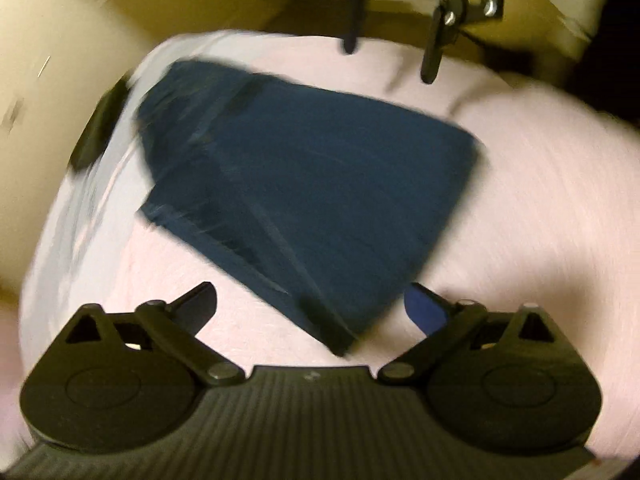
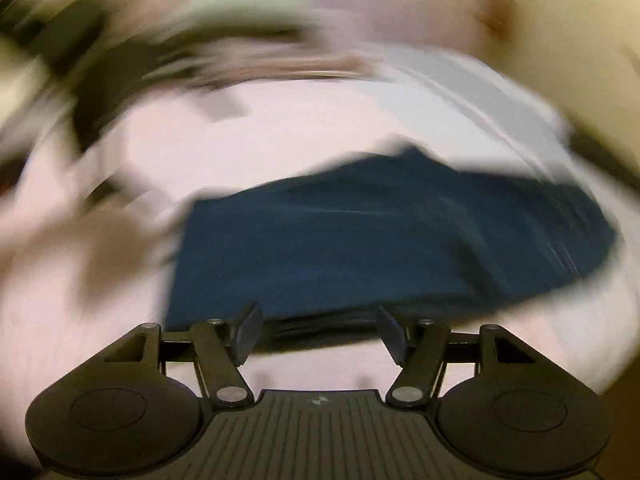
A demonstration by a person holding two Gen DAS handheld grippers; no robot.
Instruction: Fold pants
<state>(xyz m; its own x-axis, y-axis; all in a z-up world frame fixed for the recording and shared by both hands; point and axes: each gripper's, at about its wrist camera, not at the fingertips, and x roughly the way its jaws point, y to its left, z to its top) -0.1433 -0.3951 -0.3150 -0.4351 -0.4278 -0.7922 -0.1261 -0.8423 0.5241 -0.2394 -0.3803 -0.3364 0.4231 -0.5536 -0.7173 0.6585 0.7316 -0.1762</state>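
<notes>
Dark blue pants lie folded into a compact bundle on a pale pink sheet covering a bed. The left claw hovers over the bundle's near corner, jaws wide and empty. The right claw, also spread wide, holds nothing at the pants' near edge, amid heavy blur.

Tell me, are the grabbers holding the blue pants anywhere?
No. The left gripper and right gripper are both open, pinching nothing. The blue pants lie loose on the pink cover.
</notes>
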